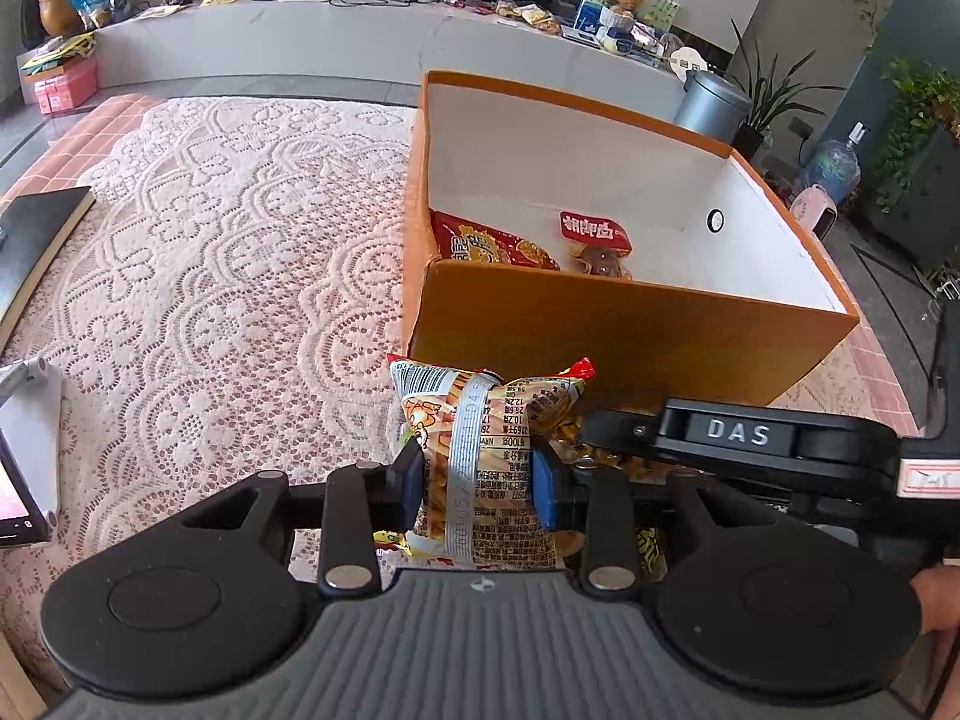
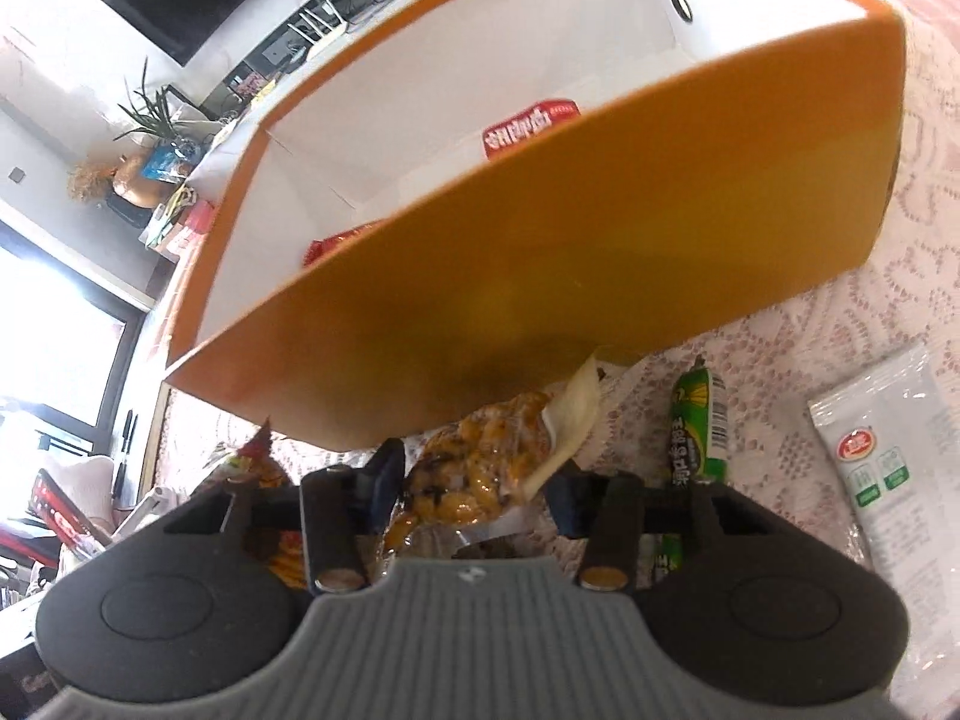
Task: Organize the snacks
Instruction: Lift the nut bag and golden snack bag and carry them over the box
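The table wears a lace cloth, and the orange box sits square in the middle of it, open-topped, clearly the bin for the snacks: two red packets lie inside against the far wall. Just short of the box's near wall, the left tool is clamped on a striped snack bag, upright and pinched at the waist, poised, I'd say, for the lift over the rim. The right tool straddles a clear pack of yellow snack lying at the foot of the box; whether its pads are biting yet, I cannot tell. Waiting on the cloth beside it: a white sachet and a green stick.
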`<action>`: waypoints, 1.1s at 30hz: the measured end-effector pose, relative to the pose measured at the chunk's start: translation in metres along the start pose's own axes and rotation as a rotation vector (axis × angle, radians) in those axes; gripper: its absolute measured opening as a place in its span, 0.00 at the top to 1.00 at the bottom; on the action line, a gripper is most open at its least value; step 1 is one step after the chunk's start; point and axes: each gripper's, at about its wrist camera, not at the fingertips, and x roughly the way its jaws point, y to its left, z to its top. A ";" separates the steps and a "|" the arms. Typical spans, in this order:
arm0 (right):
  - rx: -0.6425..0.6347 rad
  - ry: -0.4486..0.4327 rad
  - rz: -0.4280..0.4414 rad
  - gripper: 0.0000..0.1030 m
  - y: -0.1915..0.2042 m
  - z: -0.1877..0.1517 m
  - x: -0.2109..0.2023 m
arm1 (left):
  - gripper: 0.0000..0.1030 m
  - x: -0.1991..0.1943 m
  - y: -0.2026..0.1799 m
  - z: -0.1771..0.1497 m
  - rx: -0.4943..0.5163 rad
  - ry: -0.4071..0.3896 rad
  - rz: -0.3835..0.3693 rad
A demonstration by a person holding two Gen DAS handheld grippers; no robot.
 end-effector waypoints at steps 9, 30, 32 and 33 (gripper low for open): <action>-0.080 -0.064 -0.005 0.54 0.010 -0.008 -0.044 | 0.62 -0.025 -0.007 -0.002 0.008 -0.043 -0.003; -0.256 -0.292 0.006 0.55 0.037 0.012 -0.159 | 0.62 -0.085 -0.058 0.046 0.121 -0.239 -0.077; -0.259 -0.307 -0.001 0.55 0.036 0.022 -0.162 | 0.62 -0.081 -0.061 0.053 0.122 -0.236 -0.092; -0.254 -0.316 -0.005 0.55 0.036 0.026 -0.162 | 0.62 -0.078 -0.062 0.058 0.120 -0.232 -0.101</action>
